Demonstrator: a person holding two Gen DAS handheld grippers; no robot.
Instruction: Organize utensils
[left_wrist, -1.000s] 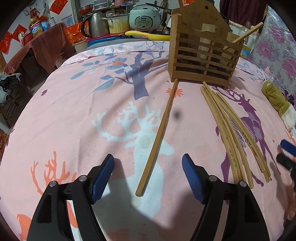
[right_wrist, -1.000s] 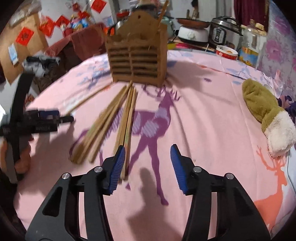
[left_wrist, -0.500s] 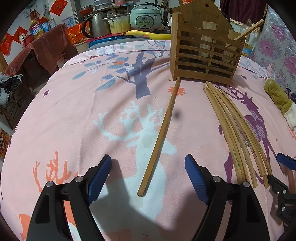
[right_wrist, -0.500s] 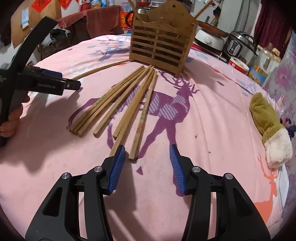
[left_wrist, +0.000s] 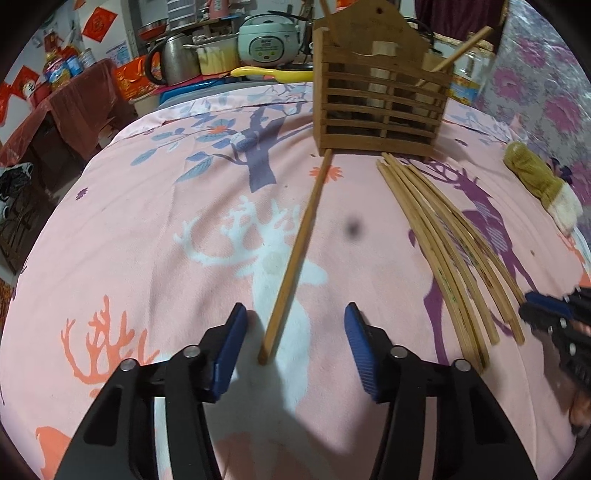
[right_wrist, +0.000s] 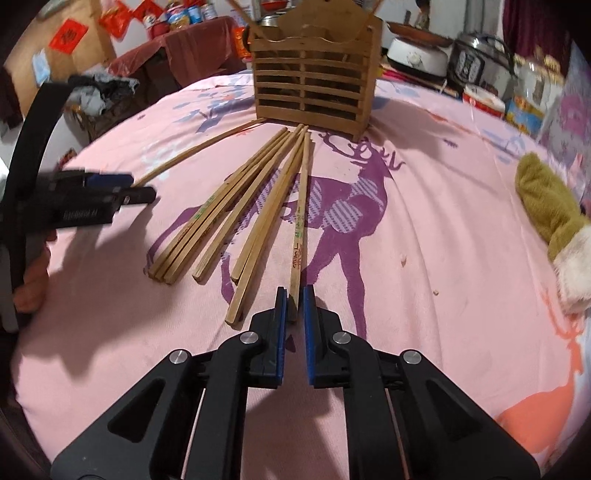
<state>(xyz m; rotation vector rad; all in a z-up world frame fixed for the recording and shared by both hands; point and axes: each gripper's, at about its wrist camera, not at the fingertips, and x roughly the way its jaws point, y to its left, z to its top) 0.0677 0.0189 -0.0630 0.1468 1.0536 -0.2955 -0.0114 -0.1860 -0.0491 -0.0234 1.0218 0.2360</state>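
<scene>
A wooden slatted utensil holder (left_wrist: 380, 99) (right_wrist: 314, 85) stands at the far side of the pink cloth, with a few chopsticks in it. A single chopstick (left_wrist: 299, 251) (right_wrist: 199, 151) lies apart; its near end sits between the pads of my open left gripper (left_wrist: 295, 354). Several more chopsticks (left_wrist: 447, 251) (right_wrist: 236, 210) fan out to the right. My right gripper (right_wrist: 293, 306) is shut on the near end of the rightmost chopstick (right_wrist: 300, 214), which still lies on the cloth.
A green and white plush mitt (left_wrist: 539, 184) (right_wrist: 554, 221) lies at the right edge. Behind the table are a rice cooker (left_wrist: 266, 40), kettle (left_wrist: 173, 62), pots and jars. The table falls away on the left towards dark furniture (left_wrist: 22, 177).
My right gripper moved forward and closed from open onto the rightmost chopstick's end. My left gripper advanced until the lone chopstick's end lies between its open pads.
</scene>
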